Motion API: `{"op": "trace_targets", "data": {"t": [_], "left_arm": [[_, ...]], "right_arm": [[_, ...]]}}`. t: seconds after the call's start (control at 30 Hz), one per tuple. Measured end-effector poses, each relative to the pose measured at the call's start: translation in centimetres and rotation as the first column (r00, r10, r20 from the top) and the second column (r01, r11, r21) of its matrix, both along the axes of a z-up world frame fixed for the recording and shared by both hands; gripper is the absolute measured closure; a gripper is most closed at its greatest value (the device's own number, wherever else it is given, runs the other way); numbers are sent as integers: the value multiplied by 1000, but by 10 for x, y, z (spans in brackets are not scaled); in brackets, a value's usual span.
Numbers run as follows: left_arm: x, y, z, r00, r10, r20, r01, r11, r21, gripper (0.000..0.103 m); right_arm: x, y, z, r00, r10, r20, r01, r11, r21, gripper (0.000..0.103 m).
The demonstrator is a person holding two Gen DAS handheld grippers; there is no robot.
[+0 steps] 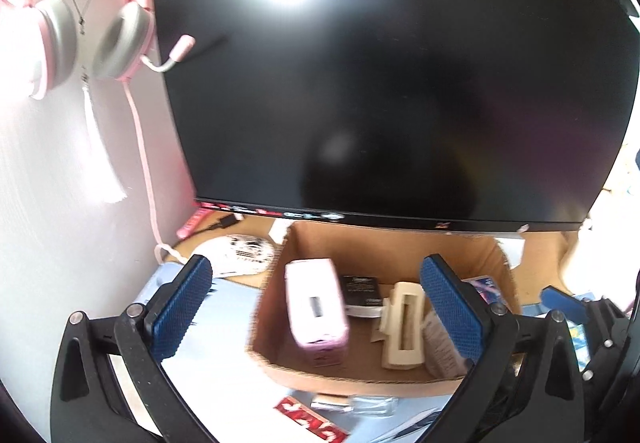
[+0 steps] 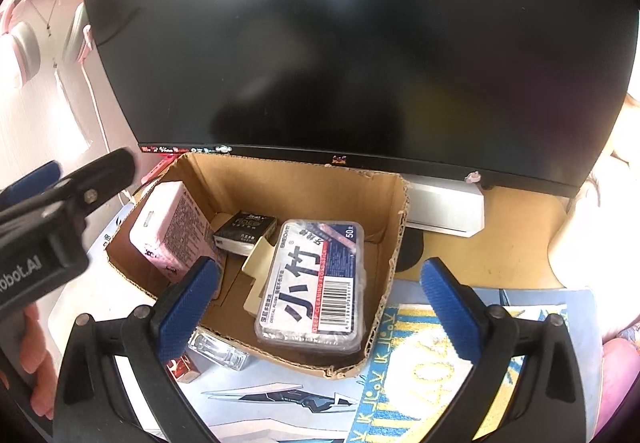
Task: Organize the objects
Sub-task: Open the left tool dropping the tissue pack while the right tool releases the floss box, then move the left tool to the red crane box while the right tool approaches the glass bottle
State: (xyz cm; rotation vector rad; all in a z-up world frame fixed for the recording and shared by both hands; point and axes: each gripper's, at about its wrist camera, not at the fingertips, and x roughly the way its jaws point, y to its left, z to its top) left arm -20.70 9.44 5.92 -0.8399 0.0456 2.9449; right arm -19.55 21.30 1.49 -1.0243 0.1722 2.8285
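Note:
An open cardboard box [image 1: 384,247] [image 2: 288,183] stands on the desk in front of a monitor. Inside lie a pink carton [image 1: 316,307] [image 2: 172,231], a small black box [image 1: 362,293] [image 2: 246,229], a cream hair clip [image 1: 402,327] [image 2: 254,271] and a clear floss-pick case [image 2: 316,283]. My left gripper [image 1: 316,303] is open and empty above the box's left part. My right gripper [image 2: 320,299] is open and empty above the floss case. A small clear bottle [image 1: 370,405] [image 2: 218,353] and a red item [image 1: 310,421] [image 2: 184,369] lie on the mat just in front of the box.
A large dark monitor [image 1: 380,83] [image 2: 360,43] fills the back. Pink headphones [image 1: 80,27] hang on the left wall. A white patterned oval object [image 1: 240,253] lies left of the box. A yellow-and-blue cloth [image 2: 420,367] lies on the desk mat at right.

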Motion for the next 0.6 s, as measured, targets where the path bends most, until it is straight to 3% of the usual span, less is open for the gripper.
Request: {"op": "trace_targets", "data": {"t": [0.2, 0.47, 0.6], "left_arm": [[9, -22, 6, 998, 57, 1, -57, 998, -13, 0], [32, -45, 0, 992, 126, 22, -127, 991, 32, 0], [40, -49, -11, 987, 149, 59, -149, 989, 0, 0]], "right_arm": [[9, 4, 8, 1000, -30, 0, 30, 993, -115, 0], [19, -7, 10, 998, -62, 19, 64, 991, -118, 0], [25, -13, 10, 998, -54, 30, 57, 994, -92, 0]]}}
